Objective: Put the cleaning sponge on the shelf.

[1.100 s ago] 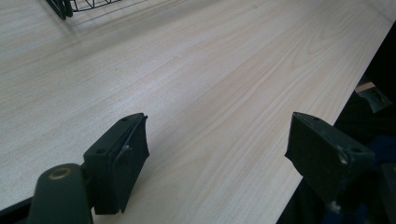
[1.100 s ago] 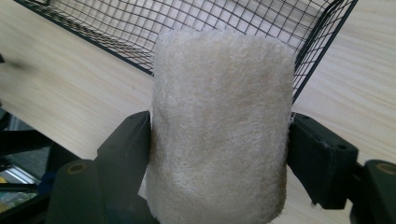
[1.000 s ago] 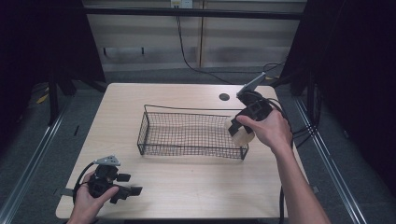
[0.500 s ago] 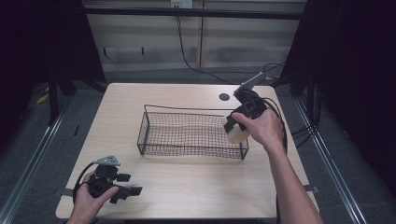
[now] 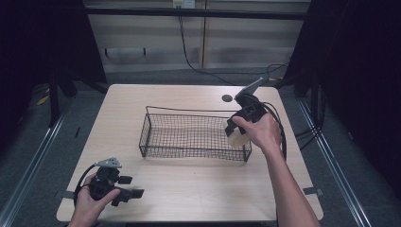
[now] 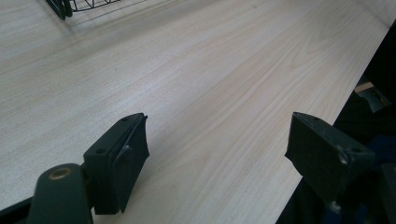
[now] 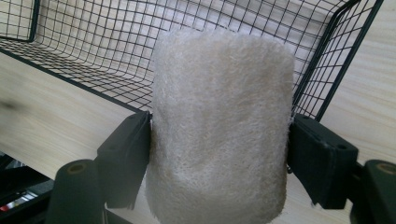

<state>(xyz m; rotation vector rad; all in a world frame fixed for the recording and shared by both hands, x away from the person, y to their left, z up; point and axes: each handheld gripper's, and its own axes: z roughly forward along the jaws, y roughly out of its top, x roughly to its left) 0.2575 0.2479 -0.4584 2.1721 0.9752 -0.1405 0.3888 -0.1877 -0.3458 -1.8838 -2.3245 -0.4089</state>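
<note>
While the right tongs clamp: a cream-white fuzzy cylinder of rolled cloth (image 7: 219, 126) sits squeezed between the two black jaws, one pressing on each side of it.
Right tongs: the right tongs (image 5: 235, 134) are closed on the roll, held in the person's right hand (image 5: 257, 132) at the right end of the black wire mesh basket (image 5: 189, 137).
Roll, position: in the high view the cream roll (image 5: 236, 138) is at the basket's right end, just at the near right corner; whether it hangs above the basket floor or rests on it cannot be told.
Roll, close view: in the right gripper view the roll stands upright between the jaws, with the basket (image 7: 93, 56) behind it and the corner wires to its right.
Left tongs: the left tongs (image 5: 135, 195) are open and hold nothing; in the left gripper view (image 6: 217, 158) the jaws stand wide apart with bare wood between them.
Left hand: the person's left hand (image 5: 90, 201) holds them low at the near left corner of the pale wooden desk (image 5: 189, 189), well apart from the basket.
Basket: rectangular and shallow, it stands in the middle of the desk with its long side across it.
Desk detail: a small dark round hole (image 5: 227, 98) lies in the desktop beyond the basket, near the right tongs.
</note>
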